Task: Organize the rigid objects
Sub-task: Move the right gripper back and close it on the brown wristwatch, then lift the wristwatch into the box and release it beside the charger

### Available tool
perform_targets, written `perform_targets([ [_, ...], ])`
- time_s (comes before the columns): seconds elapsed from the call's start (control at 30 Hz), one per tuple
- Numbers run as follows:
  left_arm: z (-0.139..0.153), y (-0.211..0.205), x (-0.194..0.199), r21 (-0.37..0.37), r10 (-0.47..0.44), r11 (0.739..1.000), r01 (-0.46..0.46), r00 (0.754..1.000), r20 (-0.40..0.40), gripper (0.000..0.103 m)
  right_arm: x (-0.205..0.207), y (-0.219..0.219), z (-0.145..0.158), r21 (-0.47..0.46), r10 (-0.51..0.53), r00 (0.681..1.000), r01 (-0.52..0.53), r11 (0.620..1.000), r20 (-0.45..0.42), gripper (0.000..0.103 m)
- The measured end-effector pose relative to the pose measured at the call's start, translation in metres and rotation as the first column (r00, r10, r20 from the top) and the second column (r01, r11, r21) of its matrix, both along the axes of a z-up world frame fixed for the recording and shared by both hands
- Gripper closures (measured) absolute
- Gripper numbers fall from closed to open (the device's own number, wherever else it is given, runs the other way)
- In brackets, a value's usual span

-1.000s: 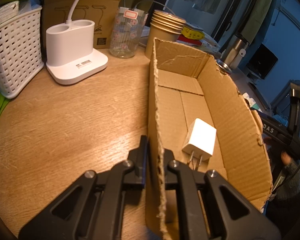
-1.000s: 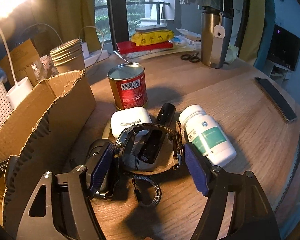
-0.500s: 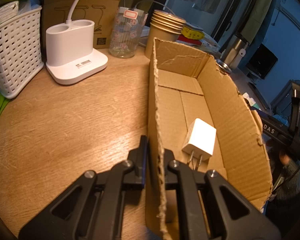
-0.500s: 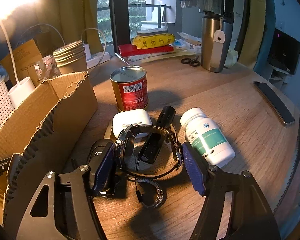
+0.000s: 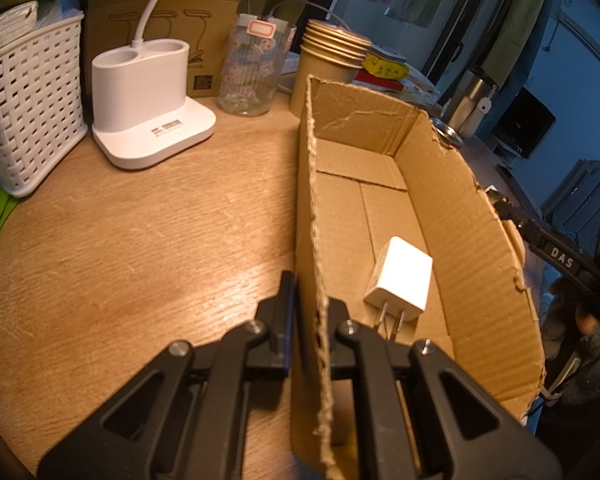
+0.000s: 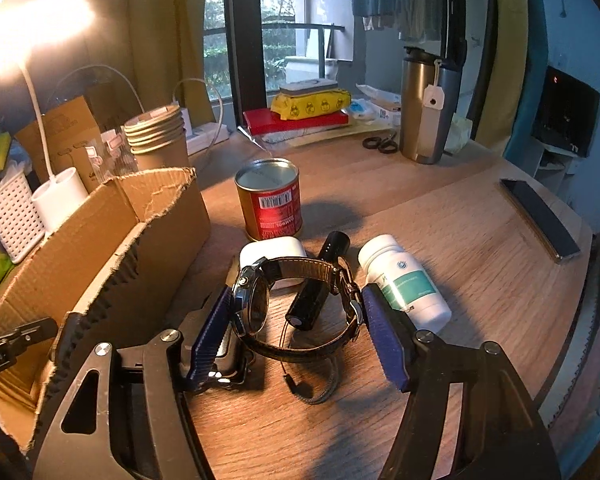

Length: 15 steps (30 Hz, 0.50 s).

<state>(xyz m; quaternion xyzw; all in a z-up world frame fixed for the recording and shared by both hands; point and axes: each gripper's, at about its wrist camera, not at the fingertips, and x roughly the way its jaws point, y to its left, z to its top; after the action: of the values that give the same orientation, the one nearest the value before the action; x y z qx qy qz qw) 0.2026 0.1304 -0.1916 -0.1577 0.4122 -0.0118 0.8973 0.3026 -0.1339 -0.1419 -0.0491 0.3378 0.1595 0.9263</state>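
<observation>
- Since the earlier frames, the right gripper (image 6: 296, 316) has risen with the watch (image 6: 296, 312); the watch now hangs clear of the tabletop, above the items it lay among.
- Right gripper: points down at a slant; blue pads (image 6: 384, 340) press the watch from both sides, one on the case, one on the buckle, strap loop between them.
- Left gripper (image 5: 306, 316): unmoved, angled down, jaws narrow and clamped on the near wall of the box (image 5: 460, 240), one finger outside, one inside.
- Box: open-topped cardboard, torn rim, standing on the desk (image 5: 140, 240); just left of the right gripper in the right wrist view.
- Charger (image 5: 400, 280): white, prongs toward the camera, lying on the box floor.
- Beneath and beyond the watch: white earbud case (image 6: 272, 250), black cylinder (image 6: 316, 284), white pill bottle (image 6: 404, 280) on its side, a dark item partly hidden under the left finger.
- Red can (image 6: 270, 204): upright, behind the earbud case.
- Phone (image 6: 540, 220): flat, well apart at the desk's right edge.
- Far side: steel tumbler (image 6: 424, 108), scissors (image 6: 380, 144).
- Left wrist view: lamp base (image 5: 148, 108), white basket (image 5: 24, 108), glass jar (image 5: 252, 68), stacked paper cups (image 5: 328, 60).
</observation>
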Motion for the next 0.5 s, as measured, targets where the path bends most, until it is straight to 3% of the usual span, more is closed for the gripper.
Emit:
perform_targets([
  [0.5,0.0,0.0,0.0,-0.001,0.0,1.0,0.0,1.0,0.0,0.095,-0.022,0.006,0.034,0.036,0.042,0.997,-0.044,0.998,0.064,0.034],
])
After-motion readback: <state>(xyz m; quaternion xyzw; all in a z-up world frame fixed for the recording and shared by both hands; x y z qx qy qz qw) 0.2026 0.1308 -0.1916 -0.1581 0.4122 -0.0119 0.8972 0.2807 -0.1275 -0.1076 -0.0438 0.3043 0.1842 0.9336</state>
